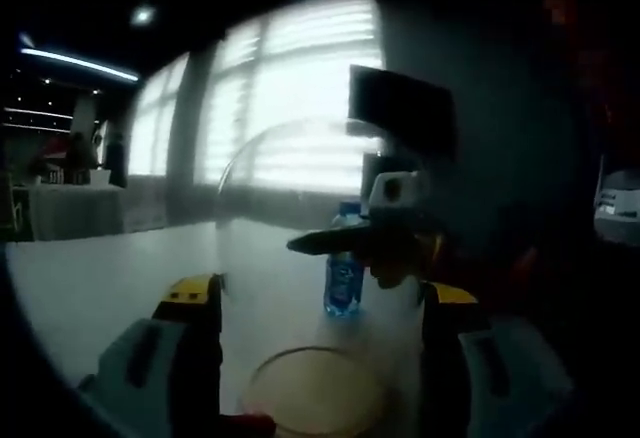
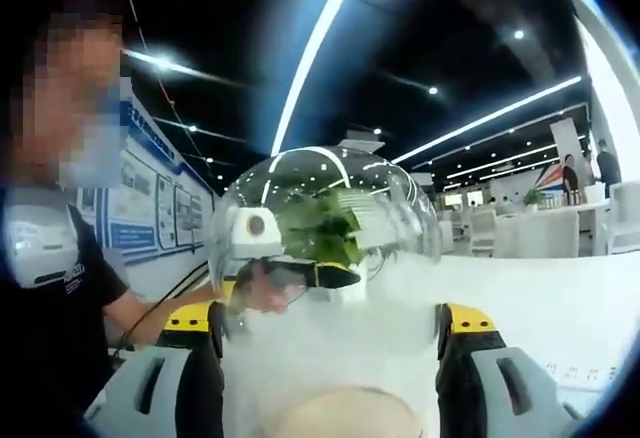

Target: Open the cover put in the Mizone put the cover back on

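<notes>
Left gripper view has the left gripper (image 1: 320,293) at 6 o'clock, jaws wide beside the clear cover (image 1: 290,178) like the right gripper (image 2: 325,313), grip too blurry to tell, and the Mizone bottle (image 1: 343,278) at 12 o'clock on the white table (image 1: 90,288), so I think lifting the cover comes next.

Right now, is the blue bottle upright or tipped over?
Upright: the bottle stands cap up on the white table, seen through the clear dome.
</notes>
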Available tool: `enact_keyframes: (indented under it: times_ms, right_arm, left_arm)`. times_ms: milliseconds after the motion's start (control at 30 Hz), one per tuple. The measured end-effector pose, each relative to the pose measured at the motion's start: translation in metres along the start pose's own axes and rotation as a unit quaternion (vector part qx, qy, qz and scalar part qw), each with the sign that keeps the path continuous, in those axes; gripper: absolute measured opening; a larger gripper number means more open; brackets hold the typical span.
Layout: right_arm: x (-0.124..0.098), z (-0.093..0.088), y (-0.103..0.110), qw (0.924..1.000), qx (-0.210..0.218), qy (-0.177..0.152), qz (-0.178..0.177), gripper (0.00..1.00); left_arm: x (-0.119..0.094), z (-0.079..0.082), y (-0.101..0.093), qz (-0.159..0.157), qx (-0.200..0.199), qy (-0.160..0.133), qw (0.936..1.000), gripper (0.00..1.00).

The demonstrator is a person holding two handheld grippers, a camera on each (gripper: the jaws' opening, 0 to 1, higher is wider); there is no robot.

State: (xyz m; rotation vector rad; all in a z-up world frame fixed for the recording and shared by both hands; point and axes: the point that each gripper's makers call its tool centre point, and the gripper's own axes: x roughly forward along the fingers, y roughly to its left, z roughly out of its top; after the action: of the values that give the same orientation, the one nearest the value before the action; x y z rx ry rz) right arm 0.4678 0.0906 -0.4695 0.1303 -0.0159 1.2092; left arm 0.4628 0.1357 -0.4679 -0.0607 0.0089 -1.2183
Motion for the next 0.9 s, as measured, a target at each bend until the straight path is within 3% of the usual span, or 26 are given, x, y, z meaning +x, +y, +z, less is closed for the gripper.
enact_keyframes:
  times_ms: [533, 733, 900]
  right_arm:
    - [0.004, 0.004, 0.004, 0.9999, 0.009, -0.001, -0.004, 0.83]
    - [0.001, 0.019, 0.011, 0.9997, 0.016, -0.014, -0.008, 0.83]
    - [-0.002, 0.025, 0.024, 0.9998, -0.017, 0.002, -0.004, 0.83]
  left_arm:
    - [0.0, 0.002, -0.004, 0.006, 0.002, 0.027, 0.9996, 0.66]
    - [-0.001, 0.014, -0.009, 0.01, -0.013, 0.022, 0.9996, 0.66]
    - [-0.001, 0.018, -0.021, 0.011, 0.005, 0.048, 0.9988, 0.67]
